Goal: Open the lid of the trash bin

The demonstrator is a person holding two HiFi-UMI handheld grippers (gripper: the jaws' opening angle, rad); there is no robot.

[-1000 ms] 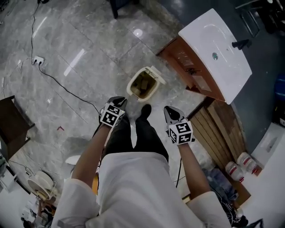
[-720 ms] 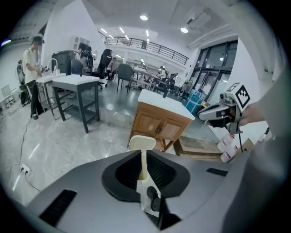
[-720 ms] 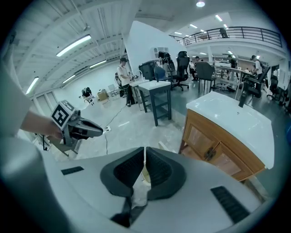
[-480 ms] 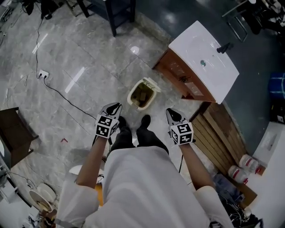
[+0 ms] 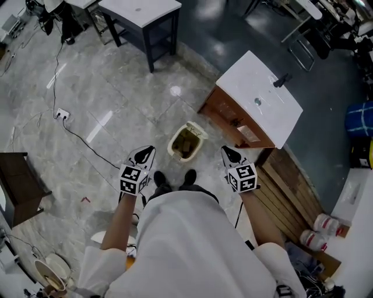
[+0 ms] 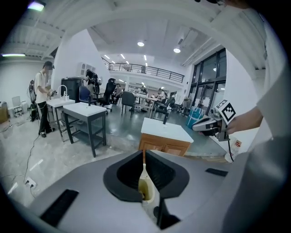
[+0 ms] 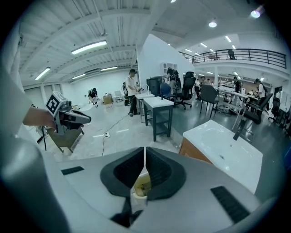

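The left gripper (image 5: pixel 144 153) has its jaws closed together with nothing between them, and the right gripper (image 5: pixel 226 152) is the same: pads meeting, empty. Both are held out in front of the person at about the same height and well apart, one to each side of the trash bin (image 5: pixel 186 142), which each gripper's own view shows low between its jaws. That looks like an idle carrying pose, since neither tip is near the bin. The bin stands on the grey marble floor (image 5: pixel 111 87) just ahead of the person's shoes (image 5: pixel 161 180) and beside the wooden vanity (image 5: pixel 259 96) with its white basin top. Its cream lid (image 5: pixel 197 128) is already tipped back on the far side, so the brownish inside shows, and the task appears to be done. Compared with a second ago, the head view has lifted. The bin looks smaller and further off, and a dark table (image 5: pixel 140 10) now shows at the top. The shoe that was stretched forward near the bin is now back beside the other. The lid is open in all three frames, and both grippers have kept flanking the bin.
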